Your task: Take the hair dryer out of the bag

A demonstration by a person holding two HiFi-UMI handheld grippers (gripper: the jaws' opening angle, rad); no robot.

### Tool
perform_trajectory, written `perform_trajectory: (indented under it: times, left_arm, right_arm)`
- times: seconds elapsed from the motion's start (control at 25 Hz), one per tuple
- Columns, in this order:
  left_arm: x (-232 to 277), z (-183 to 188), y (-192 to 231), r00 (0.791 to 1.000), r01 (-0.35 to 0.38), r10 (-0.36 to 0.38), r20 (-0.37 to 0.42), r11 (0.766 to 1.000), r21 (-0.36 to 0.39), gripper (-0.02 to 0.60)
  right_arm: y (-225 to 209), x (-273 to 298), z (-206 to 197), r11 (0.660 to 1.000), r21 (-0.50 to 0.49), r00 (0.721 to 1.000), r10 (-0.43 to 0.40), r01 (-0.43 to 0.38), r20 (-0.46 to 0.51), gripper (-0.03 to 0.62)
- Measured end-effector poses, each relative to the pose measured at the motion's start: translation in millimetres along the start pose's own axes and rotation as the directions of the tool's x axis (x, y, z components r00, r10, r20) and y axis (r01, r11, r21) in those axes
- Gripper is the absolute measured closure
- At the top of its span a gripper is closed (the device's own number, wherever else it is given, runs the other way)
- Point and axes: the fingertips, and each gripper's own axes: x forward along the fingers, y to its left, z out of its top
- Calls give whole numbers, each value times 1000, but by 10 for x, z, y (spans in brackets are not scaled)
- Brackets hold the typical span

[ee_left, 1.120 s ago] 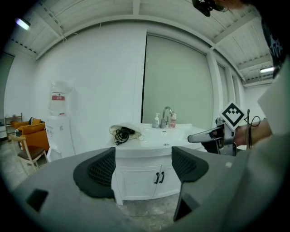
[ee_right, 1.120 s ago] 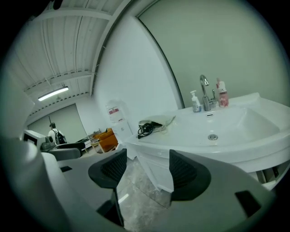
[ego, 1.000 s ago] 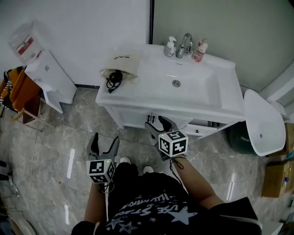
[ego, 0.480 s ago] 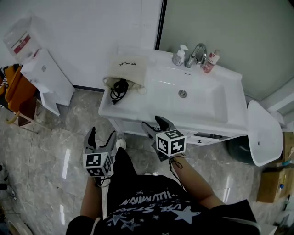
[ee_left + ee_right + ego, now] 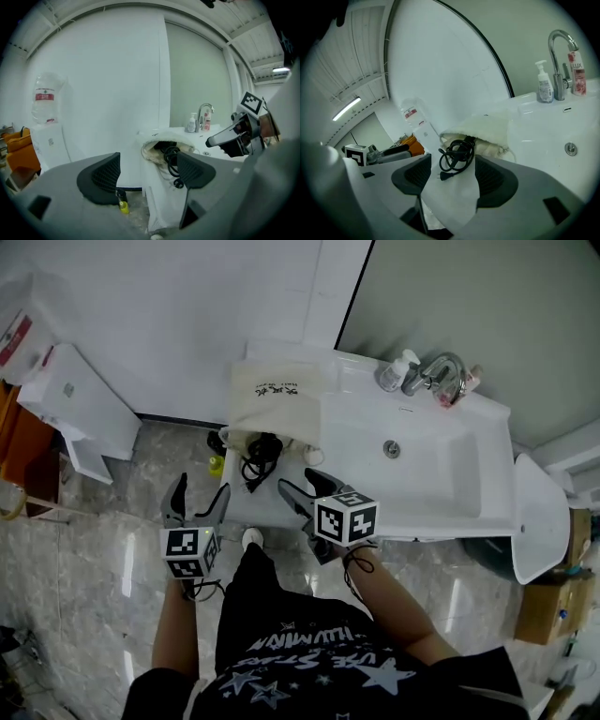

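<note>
Ideally, left gripper [image 5: 203, 487] pins the cloth bag [image 5: 279, 397] at the front-left corner of the washbasin [image 5: 450, 479] while right gripper [image 5: 295, 481] takes the black cord [image 5: 257, 456]; both stand spread, empty.

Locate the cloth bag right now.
In the head view the cloth bag lies on the vanity top's left end, beside the sink, black cord spilling out.

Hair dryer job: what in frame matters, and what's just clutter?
Job:
- bag
- black cord spilling from its mouth; the dryer body is hidden inside
- left gripper and right gripper, both open and empty

Clutter:
- soap pump
- faucet
- pink bottle
- yellow bottle on the floor
</note>
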Motion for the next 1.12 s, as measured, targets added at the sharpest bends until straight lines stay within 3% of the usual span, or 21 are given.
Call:
perform_trajectory:
  times: [0.32,0.64,0.92,0.96,1.04,1.12]
  left_arm:
    - [670,80,272,992,111,-108,-69,993,44,199]
    - [1201,81,236,966,237,-222,-132,965,114,202]
    - [1539,25,118,917,380,-344,-203,908,178,208]
    - [1572,21,120,913,390,-352,-207,902,187,227]
    - [1637,-14,126,909,400,-357,-216,892,211,363]
    - [1690,-46,110,902,416,-367,-226,879,232,397]
  right_arm:
    - [-54,602,253,996,86,997,-13,20,-74,310]
    - [-249,984,250,985,131,975,-83,112,-206,275]
    - [-344,1244,264,981,116,952,-121,158,-282,250]
    - [-360,1272,279,980,113,948,-126,165,-291,250]
    - [-404,1328,302,977,106,940,-142,183,-312,250]
    - [-451,1378,323,974,98,929,-164,206,-331,252]
